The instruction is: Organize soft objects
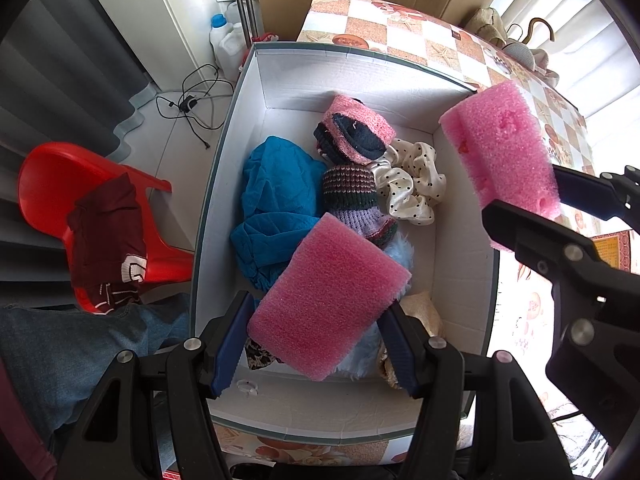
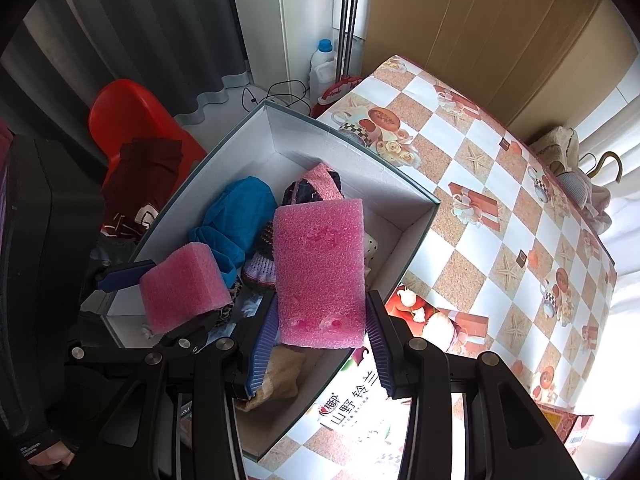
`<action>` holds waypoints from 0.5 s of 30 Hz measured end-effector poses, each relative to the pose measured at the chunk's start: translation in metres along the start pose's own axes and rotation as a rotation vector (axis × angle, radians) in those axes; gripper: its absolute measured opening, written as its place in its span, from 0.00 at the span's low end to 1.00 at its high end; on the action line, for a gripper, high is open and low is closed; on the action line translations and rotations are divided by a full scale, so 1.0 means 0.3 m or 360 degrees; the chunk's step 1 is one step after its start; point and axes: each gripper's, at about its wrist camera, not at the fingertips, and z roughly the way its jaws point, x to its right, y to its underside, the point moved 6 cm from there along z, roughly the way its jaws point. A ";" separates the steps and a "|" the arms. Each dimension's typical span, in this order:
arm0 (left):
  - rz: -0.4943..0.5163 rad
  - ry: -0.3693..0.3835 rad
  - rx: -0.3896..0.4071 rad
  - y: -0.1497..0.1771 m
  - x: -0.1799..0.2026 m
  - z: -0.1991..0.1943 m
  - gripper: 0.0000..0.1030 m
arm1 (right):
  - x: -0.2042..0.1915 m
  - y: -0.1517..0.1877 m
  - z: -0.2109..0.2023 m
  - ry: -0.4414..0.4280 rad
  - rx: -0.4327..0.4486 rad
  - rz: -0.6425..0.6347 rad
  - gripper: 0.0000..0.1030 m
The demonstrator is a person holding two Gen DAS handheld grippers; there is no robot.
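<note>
We hold a two-finger gripper in each hand above a white cardboard box (image 1: 460, 216) that sits on a table covered with a checked cloth (image 2: 500, 208). Our left gripper (image 1: 316, 344) points straight down, its blue pads pressed against the two sides of a pink foam block (image 1: 328, 296), which hangs over the near part of the box. Our right gripper (image 2: 320, 344) tilts steeply down and clamps a second pink foam block (image 2: 320, 272) between its ribbed pads; this block hangs above the box's right side, near the rim.

Inside the box lies a heap of soft things: a blue cloth (image 1: 276, 200) on the left, a pink and navy knitted sock (image 1: 356, 128) towards the far wall, a striped knitted piece (image 1: 352, 196) in the middle, and a cream scrunchie with black dots (image 1: 412, 180) just beside it on the right. Something pale blue and fluffy (image 1: 400, 252) shows under the left block.

Beside the table stands a red plastic chair (image 1: 48, 184) with a dark red garment (image 1: 108, 236) draped on its seat
</note>
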 end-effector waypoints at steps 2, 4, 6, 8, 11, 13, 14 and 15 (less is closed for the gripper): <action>-0.0001 0.0001 -0.0001 0.000 0.000 0.000 0.64 | -0.001 0.000 0.000 -0.0002 0.0000 0.0000 0.43; -0.0002 0.0000 -0.0001 -0.001 -0.001 -0.001 0.64 | 0.001 -0.002 0.002 -0.0003 0.0001 -0.0001 0.43; -0.0007 -0.0001 -0.0001 -0.004 -0.002 0.000 0.64 | 0.000 -0.004 0.004 -0.0004 0.0000 -0.0001 0.43; -0.0010 0.0000 -0.0001 -0.005 -0.003 0.000 0.64 | 0.000 -0.004 0.004 -0.0004 0.0000 -0.0002 0.43; -0.0012 0.0001 -0.0001 -0.005 -0.003 0.001 0.64 | 0.000 -0.005 0.007 -0.0005 -0.0001 -0.0004 0.43; -0.0014 0.0001 -0.0001 -0.006 -0.002 0.002 0.64 | 0.001 -0.005 0.008 -0.0007 -0.0002 -0.0005 0.43; -0.0011 0.0001 0.0000 -0.006 -0.003 0.002 0.64 | 0.000 -0.006 0.009 -0.0007 -0.0003 -0.0005 0.43; -0.0011 -0.0001 0.0002 -0.006 -0.003 0.003 0.64 | 0.001 -0.006 0.009 -0.0007 -0.0003 -0.0005 0.43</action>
